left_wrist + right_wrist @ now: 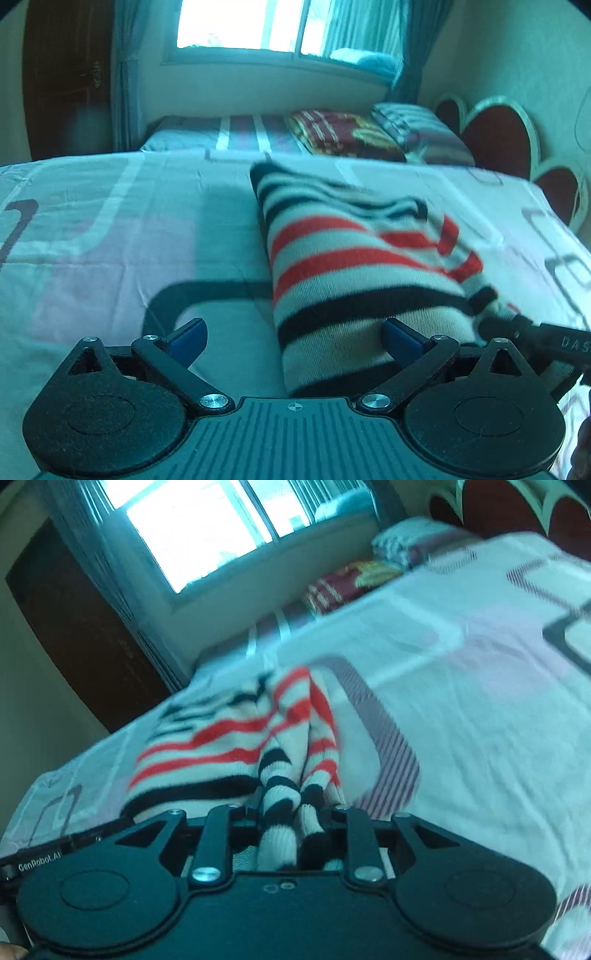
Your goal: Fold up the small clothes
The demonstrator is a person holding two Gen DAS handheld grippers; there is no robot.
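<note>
Here the right claw is pinched down on a bunched fold of the striped sweater; black-and-white ribbed cloth fills the narrow gap between its fingers and spills back toward the camera. The left claw stands wide apart, with its blue pads clear of any grip. The near end of the sweater lies between them, closer to the right pad, which sits at the cloth's edge; whether it touches is hard to tell. In the left view, the tip of the right claw shows at the sweater's near right corner.

The sweater is folded into a long band with white, red and black stripes, and it runs away from the left claw across the bed. From the right view it rises in a gathered ridge toward the claw, while the rest lies flat on the bed.

The bedcover is pale, with grey and pink rounded outlines. Beyond it stands a second bed with a dark red blanket and a pillow. A headboard with red heart shapes lines the right wall. A bright window with teal curtains faces the beds, and a dark wooden door is at the left.
</note>
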